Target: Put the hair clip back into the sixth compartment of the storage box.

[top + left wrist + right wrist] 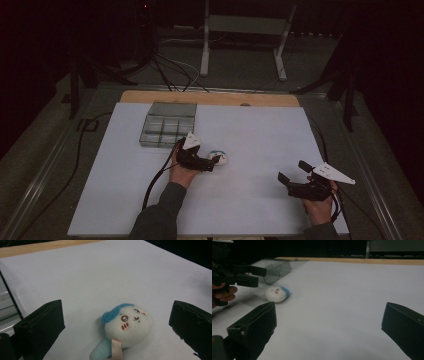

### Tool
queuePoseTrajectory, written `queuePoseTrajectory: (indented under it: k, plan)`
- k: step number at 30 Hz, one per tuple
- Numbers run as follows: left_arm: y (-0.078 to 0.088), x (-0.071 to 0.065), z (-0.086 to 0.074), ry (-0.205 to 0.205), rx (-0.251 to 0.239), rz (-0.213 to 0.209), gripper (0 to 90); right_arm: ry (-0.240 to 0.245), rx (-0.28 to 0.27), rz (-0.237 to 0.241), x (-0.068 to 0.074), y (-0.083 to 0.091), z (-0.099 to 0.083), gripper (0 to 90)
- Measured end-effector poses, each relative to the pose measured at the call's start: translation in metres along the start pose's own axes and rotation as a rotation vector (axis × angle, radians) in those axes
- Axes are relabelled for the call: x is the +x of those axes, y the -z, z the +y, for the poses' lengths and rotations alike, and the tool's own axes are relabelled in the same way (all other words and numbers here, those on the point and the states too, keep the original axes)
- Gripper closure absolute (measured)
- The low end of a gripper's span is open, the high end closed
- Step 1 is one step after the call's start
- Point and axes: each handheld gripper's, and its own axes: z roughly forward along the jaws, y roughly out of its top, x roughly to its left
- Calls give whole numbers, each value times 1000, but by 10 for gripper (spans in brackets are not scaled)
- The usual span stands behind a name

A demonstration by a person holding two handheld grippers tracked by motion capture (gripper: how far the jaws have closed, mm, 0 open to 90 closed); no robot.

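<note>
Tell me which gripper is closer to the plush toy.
The left gripper: its open jaws sit right at the toy, while the right gripper is open far off to the side.

Plush toy right of tray

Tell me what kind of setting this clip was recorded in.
Probably a lab or recording studio, not a home: a white-covered table in a dark room, loose cables on the floor behind it, a metal stand, and handheld grippers working a plush toy.
</note>
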Motion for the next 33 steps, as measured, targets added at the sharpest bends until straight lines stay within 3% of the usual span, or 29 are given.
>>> queuePoseTrajectory:
  k: [8,18,29,33]
  plan:
    - [-11,-2,-3,27,46,-21,32,1,1,0,0,0,0,0]
    - [-24,-10,-4,8,103,-37,95,-1,-1,2,0,0,0,0]
    - [-34,-18,-3,-13,168,12,213,-3,-4,5,0,0,0,0]
    - [-35,-17,-3,-5,183,11,316,-4,-5,6,-1,0,0,0]
